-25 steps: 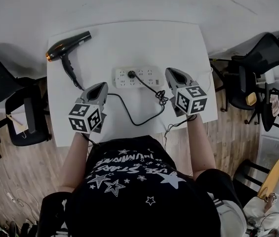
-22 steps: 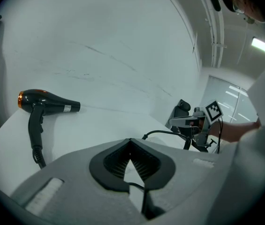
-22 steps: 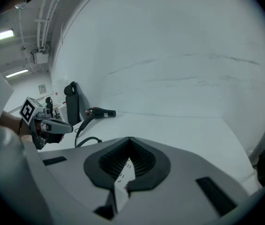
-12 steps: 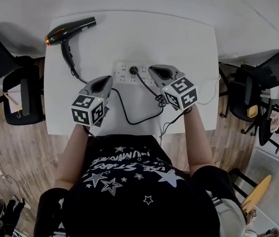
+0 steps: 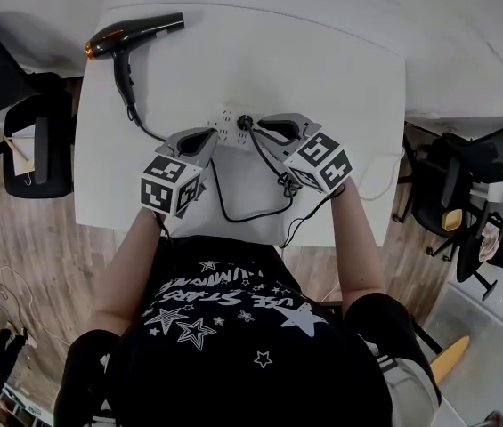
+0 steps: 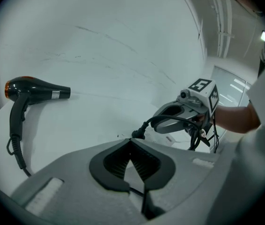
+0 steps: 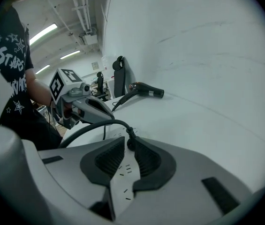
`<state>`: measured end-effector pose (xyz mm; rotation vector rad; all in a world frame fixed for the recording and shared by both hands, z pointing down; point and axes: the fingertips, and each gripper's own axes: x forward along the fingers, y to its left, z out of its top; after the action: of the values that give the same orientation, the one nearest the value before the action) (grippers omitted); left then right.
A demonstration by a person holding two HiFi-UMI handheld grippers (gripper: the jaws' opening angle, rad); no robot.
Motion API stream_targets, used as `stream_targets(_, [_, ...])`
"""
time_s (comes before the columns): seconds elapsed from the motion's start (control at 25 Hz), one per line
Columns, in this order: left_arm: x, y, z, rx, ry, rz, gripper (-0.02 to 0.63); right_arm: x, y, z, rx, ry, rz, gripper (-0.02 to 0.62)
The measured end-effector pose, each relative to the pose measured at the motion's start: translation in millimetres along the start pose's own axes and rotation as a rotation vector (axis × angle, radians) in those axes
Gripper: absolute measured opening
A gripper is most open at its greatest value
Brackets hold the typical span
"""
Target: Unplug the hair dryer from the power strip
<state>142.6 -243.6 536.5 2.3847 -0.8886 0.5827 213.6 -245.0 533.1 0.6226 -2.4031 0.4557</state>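
Observation:
A black hair dryer (image 5: 131,34) (image 6: 34,89) lies at the white table's far left corner. Its black cable (image 5: 233,212) loops across the table to a black plug (image 5: 244,123) (image 6: 138,134) seated in the white power strip (image 5: 228,118) (image 7: 123,172). My right gripper (image 5: 262,124) (image 7: 128,139) reaches in from the right. Its jaws have just been opening and stand parted. The plug (image 7: 131,143) sits at their mouth, and the pads do not press on it. My left gripper (image 5: 208,134) (image 6: 131,142) is shut with its tips together, at the strip's left part.
Black office chairs stand left (image 5: 37,149) and right (image 5: 465,194) of the table (image 5: 340,78). A thin white cord (image 5: 380,181) hangs off the table's right edge. A white wall rises right behind the table.
Both grippers have moved forward and down to the power strip. The right one has turned leftward toward the plug, and its tips now sit at the plug.

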Motion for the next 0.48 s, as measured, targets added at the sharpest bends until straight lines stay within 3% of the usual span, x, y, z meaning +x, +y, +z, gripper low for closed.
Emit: stream_targets(0.48, [24.4,3.6,-0.5,0.001,0.049,-0.002,0.008,16.7,3.5,-1.1,-0.112,0.042,0.079,0.164])
